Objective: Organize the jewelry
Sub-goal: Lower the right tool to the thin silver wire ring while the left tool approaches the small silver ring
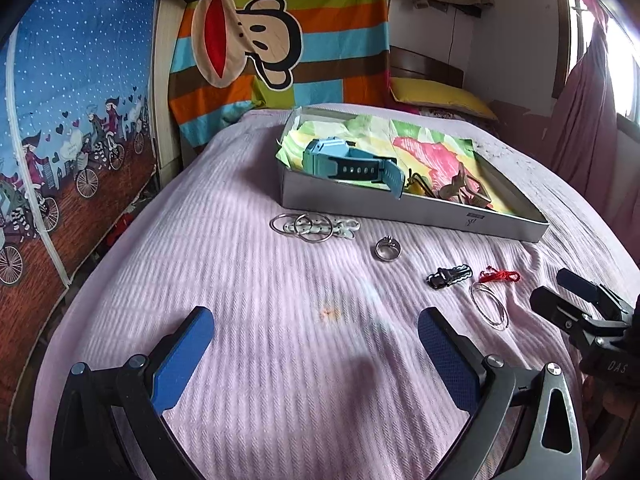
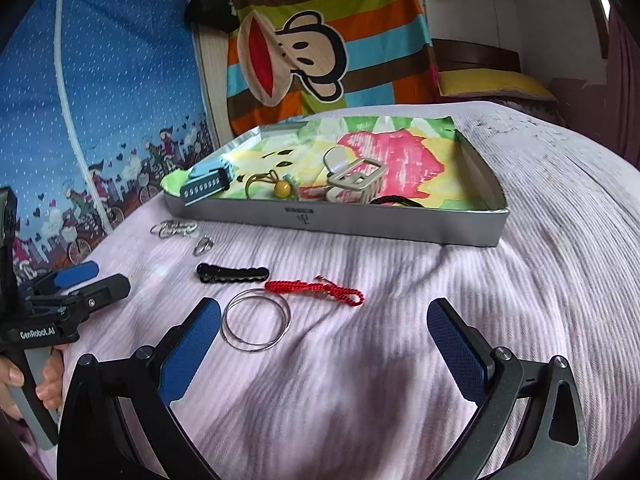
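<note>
On pink bedspread, both grippers empty w/ jaws spread: left gripper, right gripper; wire hoops by right gripper's left finger; red cord at 12 o'clock; tray beyond w/ blue watch.

Striped cartoon-monkey blanket hung at far wall, blue cyclist-print curtain left, yellow pillow far right, pink curtain right.

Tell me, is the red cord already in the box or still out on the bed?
Out. The red cord lies on the pink bedspread in front of the box, beside the thin hoops.
</note>
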The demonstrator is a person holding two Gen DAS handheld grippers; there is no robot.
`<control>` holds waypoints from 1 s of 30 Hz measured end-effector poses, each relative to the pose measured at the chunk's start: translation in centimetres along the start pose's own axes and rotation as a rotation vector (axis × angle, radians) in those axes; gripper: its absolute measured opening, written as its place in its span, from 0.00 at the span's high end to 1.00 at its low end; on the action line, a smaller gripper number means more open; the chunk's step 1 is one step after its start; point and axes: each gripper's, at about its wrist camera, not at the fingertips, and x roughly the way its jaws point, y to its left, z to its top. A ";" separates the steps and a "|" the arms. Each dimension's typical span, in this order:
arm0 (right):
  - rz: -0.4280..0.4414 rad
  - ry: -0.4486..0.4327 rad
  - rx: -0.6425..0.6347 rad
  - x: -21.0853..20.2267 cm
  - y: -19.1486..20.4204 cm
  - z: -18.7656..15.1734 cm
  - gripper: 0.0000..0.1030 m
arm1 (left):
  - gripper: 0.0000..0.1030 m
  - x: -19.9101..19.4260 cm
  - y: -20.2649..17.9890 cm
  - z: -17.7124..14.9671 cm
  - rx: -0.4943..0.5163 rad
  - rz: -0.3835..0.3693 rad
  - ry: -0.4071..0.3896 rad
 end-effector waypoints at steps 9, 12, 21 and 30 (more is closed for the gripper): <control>0.019 0.042 -0.050 0.9 1.1 0.0 0.29 | 0.00 0.4 0.0 0.0 0.008 0.007 0.014; 0.039 0.062 -0.048 1.5 1.1 0.1 0.40 | 0.00 0.6 -0.1 0.2 0.008 0.001 0.015; 0.074 0.114 -0.067 2.9 1.9 -0.1 0.62 | 0.00 2.4 -0.8 2.2 0.016 -0.025 0.031; 0.064 0.164 -0.060 4.2 2.0 -0.2 0.77 | 0.25 4.2 -1.5 2.7 0.038 -0.105 0.061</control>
